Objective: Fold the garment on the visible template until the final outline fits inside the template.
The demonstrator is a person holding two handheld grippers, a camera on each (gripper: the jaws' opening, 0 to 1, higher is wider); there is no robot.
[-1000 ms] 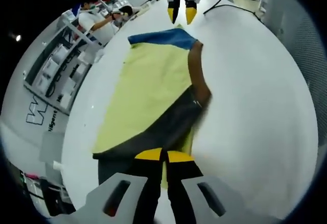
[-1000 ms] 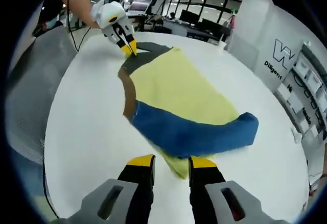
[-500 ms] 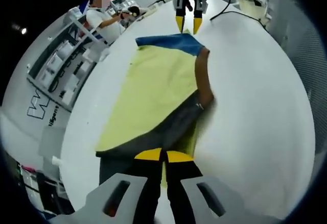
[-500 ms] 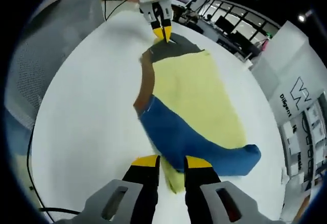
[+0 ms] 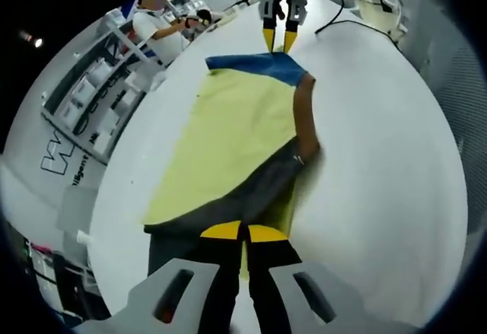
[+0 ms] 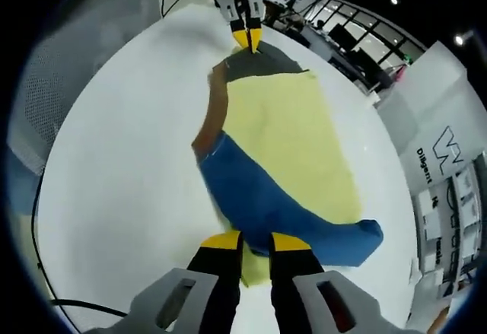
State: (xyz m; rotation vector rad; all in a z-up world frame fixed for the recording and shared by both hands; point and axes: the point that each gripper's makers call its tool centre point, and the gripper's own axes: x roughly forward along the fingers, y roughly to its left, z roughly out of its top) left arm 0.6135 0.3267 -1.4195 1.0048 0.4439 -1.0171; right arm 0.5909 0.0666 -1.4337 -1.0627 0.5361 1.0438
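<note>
The left gripper [image 5: 243, 232] is clamped on the dark grey end of the garment [image 5: 236, 128], stretched flat across the white table [image 5: 380, 144]. The right gripper [image 6: 251, 240] pinches its blue end; yellow cloth lies between.

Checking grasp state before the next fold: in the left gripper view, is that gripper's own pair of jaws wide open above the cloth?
No, the left gripper has its yellow tips pressed together on the dark edge of the garment.

One garment [image 5: 243, 132], one white table [image 5: 380, 159], two grippers [image 5: 243, 233] [image 6: 252, 242], one cable [image 5: 338, 16].
</note>
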